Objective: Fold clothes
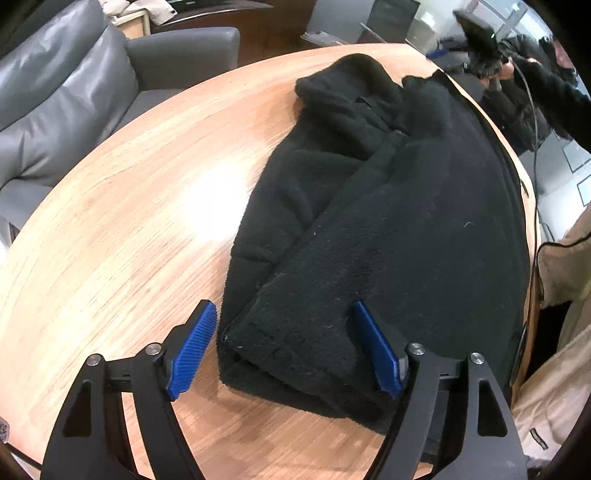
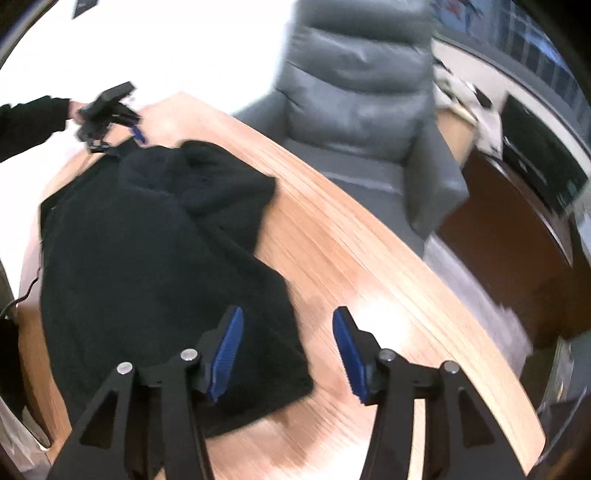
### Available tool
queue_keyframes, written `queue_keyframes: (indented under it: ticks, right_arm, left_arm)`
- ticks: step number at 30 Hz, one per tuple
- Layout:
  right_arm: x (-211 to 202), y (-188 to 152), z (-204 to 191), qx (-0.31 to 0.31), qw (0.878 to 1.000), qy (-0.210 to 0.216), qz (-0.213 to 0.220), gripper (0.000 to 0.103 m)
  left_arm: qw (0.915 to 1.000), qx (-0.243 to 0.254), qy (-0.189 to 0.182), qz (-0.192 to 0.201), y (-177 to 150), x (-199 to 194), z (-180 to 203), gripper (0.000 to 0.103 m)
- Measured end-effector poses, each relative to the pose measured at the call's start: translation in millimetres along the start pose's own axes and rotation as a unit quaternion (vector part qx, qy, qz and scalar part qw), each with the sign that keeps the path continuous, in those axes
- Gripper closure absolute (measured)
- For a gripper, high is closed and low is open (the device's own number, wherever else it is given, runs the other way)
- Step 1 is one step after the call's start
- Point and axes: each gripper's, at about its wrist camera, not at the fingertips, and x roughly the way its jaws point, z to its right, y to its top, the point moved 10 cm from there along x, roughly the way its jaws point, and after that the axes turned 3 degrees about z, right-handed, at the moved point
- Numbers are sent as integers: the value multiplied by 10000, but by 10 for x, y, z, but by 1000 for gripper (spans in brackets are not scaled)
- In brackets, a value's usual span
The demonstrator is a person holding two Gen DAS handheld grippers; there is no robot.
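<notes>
A black fleece jacket (image 1: 388, 221) lies partly folded on a round wooden table (image 1: 129, 221), its collar at the far end. My left gripper (image 1: 284, 314) is open, its blue pads astride the jacket's near folded corner without closing on it. In the right wrist view the same jacket (image 2: 147, 258) lies on the table (image 2: 369, 277). My right gripper (image 2: 288, 321) is open and empty, above the jacket's near right edge and bare wood. The left gripper (image 2: 138, 138) shows at the jacket's far end. The right gripper (image 1: 480, 33) shows far off, held up.
A grey leather armchair (image 1: 74, 92) stands beyond the table's far left edge, and also shows in the right wrist view (image 2: 362, 122). A beige garment (image 1: 561, 314) hangs at the table's right edge. A dark cabinet (image 2: 517, 221) stands to the right.
</notes>
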Motion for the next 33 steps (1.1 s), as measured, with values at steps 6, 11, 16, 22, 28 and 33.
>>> queue_keyframes:
  ticks: [6, 11, 16, 22, 28, 33]
  right_arm:
    - [36, -151, -3, 243, 9996, 132, -91, 65]
    - [66, -276, -5, 445, 9986, 242, -166, 88]
    - [65, -304, -6, 641, 9974, 327, -98, 88]
    - [-69, -195, -30, 846, 9948, 409, 391, 91]
    - [-126, -168, -1, 1082, 9912, 392, 652, 92]
    - [18, -272, 86, 1205, 9912, 198, 520, 92]
  left_arm:
    - [9992, -362, -48, 148, -174, -87, -107, 20]
    - [9969, -759, -190, 41, -338, -145, -187, 25]
    - [9904, -1272, -550, 10, -332, -191, -220, 47]
    - [9814, -1698, -864, 235, -354, -403, -231, 79]
    - [9708, -1878, -1080, 1027, 8, -810, -328, 85]
    - [9690, -2149, -948, 762, -190, -557, -513, 83]
